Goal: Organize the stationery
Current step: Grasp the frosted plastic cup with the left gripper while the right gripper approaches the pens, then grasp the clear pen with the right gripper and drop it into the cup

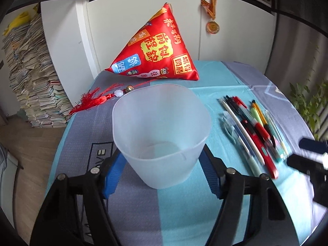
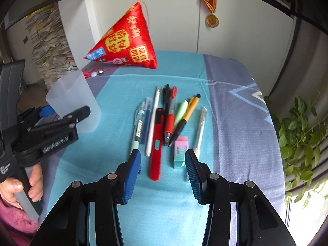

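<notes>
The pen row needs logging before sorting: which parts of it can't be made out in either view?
- Left wrist view: near ends of the pens are motion-blurred; the right gripper overlaps them.
- Right wrist view: the eraser print is too small; the right gripper finger hides the clear pen tip.

the right gripper (image 2: 163,164) hovers over a teal-and-grey cloth (image 2: 235,110), its blue ribbed pads apart with nothing pressed between them. under the gap lie a red utility knife (image 2: 156,143) and a pink-and-teal eraser (image 2: 180,150). past them sits a row of pens (image 2: 164,110), among them an orange-and-black pen (image 2: 185,119). at left, a hand (image 2: 30,186) holds the left gripper (image 2: 67,113) clamped on a translucent plastic cup (image 2: 75,100). a red pyramid pillow (image 2: 125,41) stands at the far edge, a medal (image 2: 212,20) hanging behind.
</notes>
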A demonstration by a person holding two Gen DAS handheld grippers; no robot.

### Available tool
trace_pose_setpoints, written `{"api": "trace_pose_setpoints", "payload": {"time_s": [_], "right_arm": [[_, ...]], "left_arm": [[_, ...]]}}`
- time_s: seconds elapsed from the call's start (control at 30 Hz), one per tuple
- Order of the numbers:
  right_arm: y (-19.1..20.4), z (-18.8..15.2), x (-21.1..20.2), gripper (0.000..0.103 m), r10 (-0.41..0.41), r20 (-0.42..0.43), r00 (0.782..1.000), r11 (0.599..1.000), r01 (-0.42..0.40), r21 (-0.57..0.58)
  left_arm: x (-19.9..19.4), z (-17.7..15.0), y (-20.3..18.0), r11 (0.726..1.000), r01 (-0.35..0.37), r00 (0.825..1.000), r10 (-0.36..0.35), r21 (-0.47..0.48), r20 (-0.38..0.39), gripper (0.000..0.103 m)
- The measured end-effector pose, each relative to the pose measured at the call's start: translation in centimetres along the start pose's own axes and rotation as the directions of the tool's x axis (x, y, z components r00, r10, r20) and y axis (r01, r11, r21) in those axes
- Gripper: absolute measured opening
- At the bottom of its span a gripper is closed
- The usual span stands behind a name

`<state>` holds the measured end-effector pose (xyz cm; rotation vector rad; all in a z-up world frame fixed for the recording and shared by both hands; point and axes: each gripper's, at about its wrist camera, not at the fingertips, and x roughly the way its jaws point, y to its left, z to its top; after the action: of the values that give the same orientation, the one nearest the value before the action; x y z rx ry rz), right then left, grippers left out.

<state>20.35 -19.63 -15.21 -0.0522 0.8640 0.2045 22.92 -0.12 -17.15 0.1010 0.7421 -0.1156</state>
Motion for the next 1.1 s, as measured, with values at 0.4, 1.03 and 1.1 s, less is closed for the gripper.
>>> {"api": "trace_pose_setpoints", "payload": {"time_s": [0.4, 1.03, 1.1], "right_arm": [[3.7, 3.1, 4.3, 0.034, 0.096, -0.068, 0.993, 0.995, -0.097, -0.015], [4.7, 5.5, 9.3, 0.031, 0.026, -0.109, 0.994, 0.999, -0.028, -0.021], [4.8, 5.7, 9.7, 0.031, 0.024, -0.113, 0.993, 0.999, -0.026, -0.019]], "left_arm": [[-2.1, -2.7, -0.1, 0.986, 0.068, 0.992, -0.083, 0.151, 0.094, 0.073], [-1.0, -2.8, 2.1, 0.984, 0.177, 0.981, -0.177, 0.011, 0.075, 0.07], [-1.0, -2.7, 1.9, 0.983, 0.181, 0.981, -0.181, 0.011, 0.074, 0.07]]}}
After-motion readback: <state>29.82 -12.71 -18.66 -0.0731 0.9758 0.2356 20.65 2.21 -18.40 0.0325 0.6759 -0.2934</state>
